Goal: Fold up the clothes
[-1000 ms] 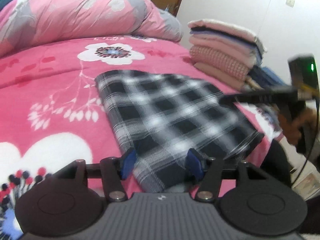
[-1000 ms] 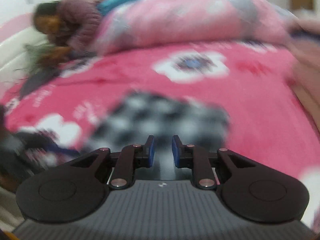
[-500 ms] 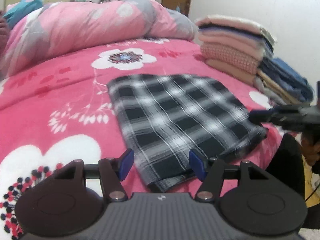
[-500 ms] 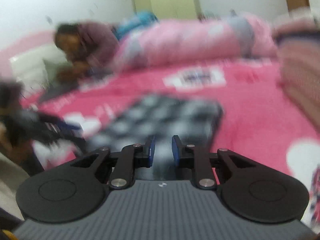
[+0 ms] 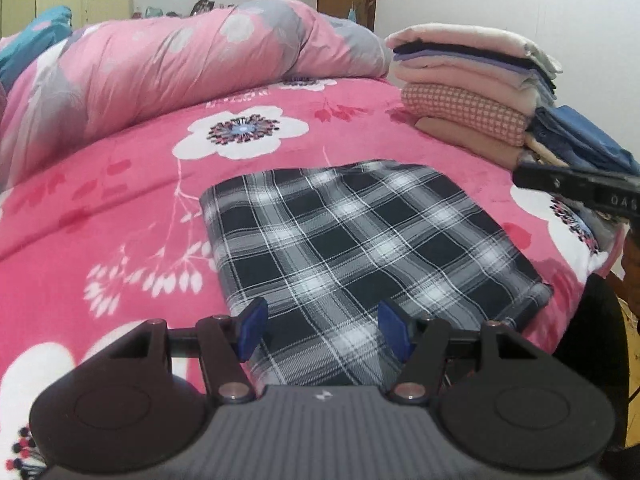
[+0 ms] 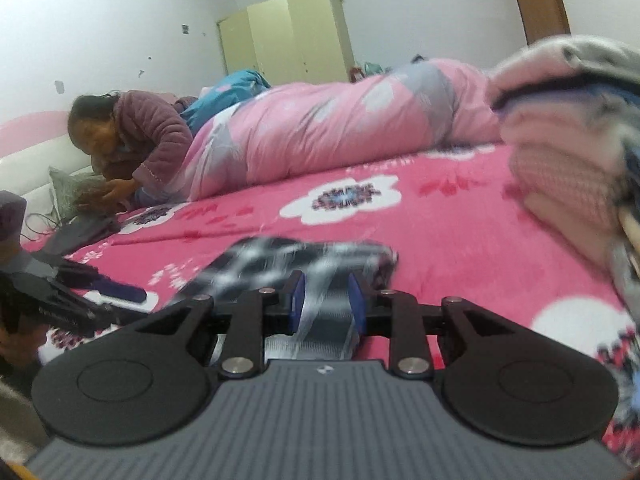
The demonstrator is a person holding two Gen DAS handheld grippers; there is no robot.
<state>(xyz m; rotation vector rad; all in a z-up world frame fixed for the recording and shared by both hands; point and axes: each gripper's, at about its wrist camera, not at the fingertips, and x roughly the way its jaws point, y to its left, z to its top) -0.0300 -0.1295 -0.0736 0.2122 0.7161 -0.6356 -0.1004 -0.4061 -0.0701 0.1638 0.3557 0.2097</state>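
My left tool (image 5: pixel 320 330) hangs with jaws wide apart over the near edge of the plaid cloth (image 5: pixel 360 248), pads clear of it. My right tool (image 6: pixel 326 300) has just been opening; its narrow gap frames the blurred cloth, not pinching it. The cloth lies folded flat on the bed (image 5: pixel 120 200). Beyond sit a stack (image 5: pixel 468 92) and a duvet (image 5: pixel 180 60).

Black-white plaid garment (image 5: pixel 352 248) folded into flat rectangle, lying on pink floral bedspread (image 5: pixel 100 208), near edge.
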